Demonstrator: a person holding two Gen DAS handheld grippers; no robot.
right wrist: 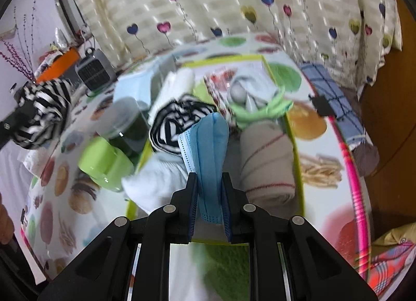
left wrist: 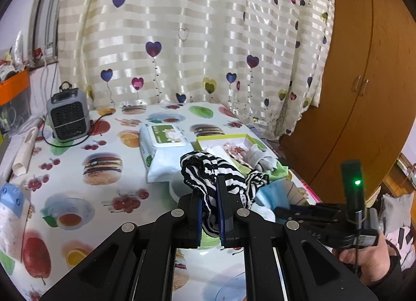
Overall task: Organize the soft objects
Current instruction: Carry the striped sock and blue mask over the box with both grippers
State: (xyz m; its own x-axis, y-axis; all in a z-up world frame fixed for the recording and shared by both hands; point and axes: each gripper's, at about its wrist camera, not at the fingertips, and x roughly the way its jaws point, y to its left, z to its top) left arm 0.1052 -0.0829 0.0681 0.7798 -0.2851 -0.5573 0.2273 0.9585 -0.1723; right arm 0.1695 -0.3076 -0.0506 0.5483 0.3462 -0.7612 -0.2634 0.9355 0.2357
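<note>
While both hand-held grippers carry cloth at once, the sorting looks to be mid-step: items are being gathered toward the green-rimmed box that sits on the food-print worktop.

The left hand-held gripper is clamped on a black-and-white striped garment, which bunches up above the fingers toward 12 o'clock and hangs down between them, lifted clear of the worktop. In the right wrist view that same bundle shows at about 9 o'clock, well apart from the box.

The right hand-held gripper pinches a folded blue face mask, held upright over the near end of the box. Inside the box, a second striped piece lies at 11 o'clock from the mask, a rolled beige cloth just beside it at 2 o'clock, and a white cloth at 9 o'clock. This view is blurred, so whether the mask touches what lies under it cannot be told.

By my reading, the next move calls for lowering the mask into the gap between the white cloth and the beige roll, then releasing. The striped garment would need carrying across toward the box, past the green-lidded container and the wet-wipes pack, without trailing its loose end over them.
</note>
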